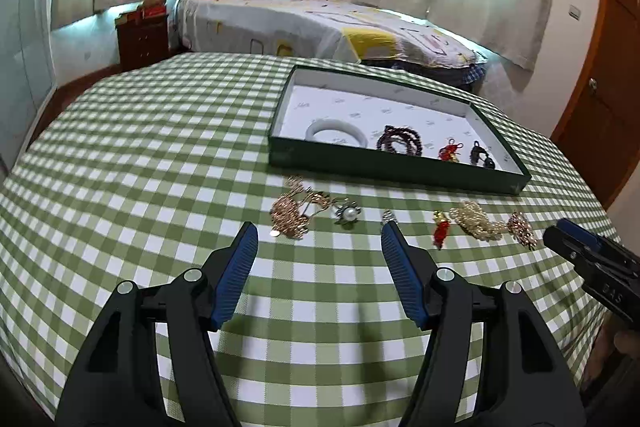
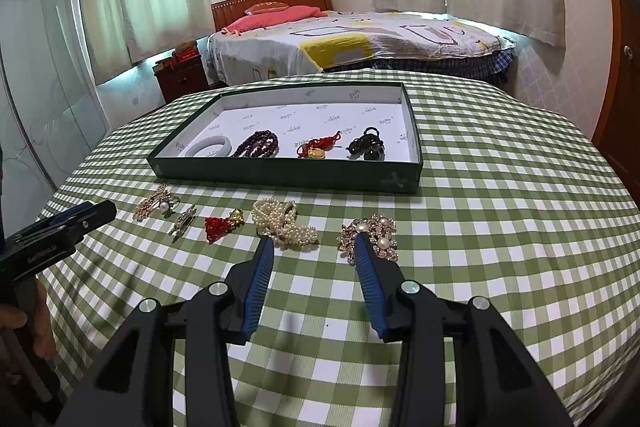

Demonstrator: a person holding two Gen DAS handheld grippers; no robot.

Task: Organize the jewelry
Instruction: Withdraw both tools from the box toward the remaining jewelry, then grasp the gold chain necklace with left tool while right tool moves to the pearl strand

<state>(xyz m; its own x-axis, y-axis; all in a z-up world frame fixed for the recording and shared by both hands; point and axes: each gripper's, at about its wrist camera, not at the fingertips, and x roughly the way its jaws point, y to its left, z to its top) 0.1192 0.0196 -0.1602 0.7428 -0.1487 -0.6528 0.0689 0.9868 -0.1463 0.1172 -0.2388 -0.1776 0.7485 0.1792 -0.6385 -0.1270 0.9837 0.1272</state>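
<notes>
- Left wrist view: left gripper (image 1: 319,235) is hovering spread wide at lower centre, gripping nothing, before a pearl brooch (image 1: 347,214).
- Right wrist view: right gripper (image 2: 315,243) is gaping empty between a pearl bracelet (image 2: 280,223) and a rhinestone brooch (image 2: 376,233).
- Green tray (image 2: 280,173) is sitting mid-frame, holding a white bangle (image 2: 210,147).

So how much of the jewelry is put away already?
Four pieces lie in the green tray: white bangle, dark beads, red charm, black hair ties. Both the left gripper and right gripper are open and empty. The pearl strand and the other pieces on the checked cloth remain.
</notes>
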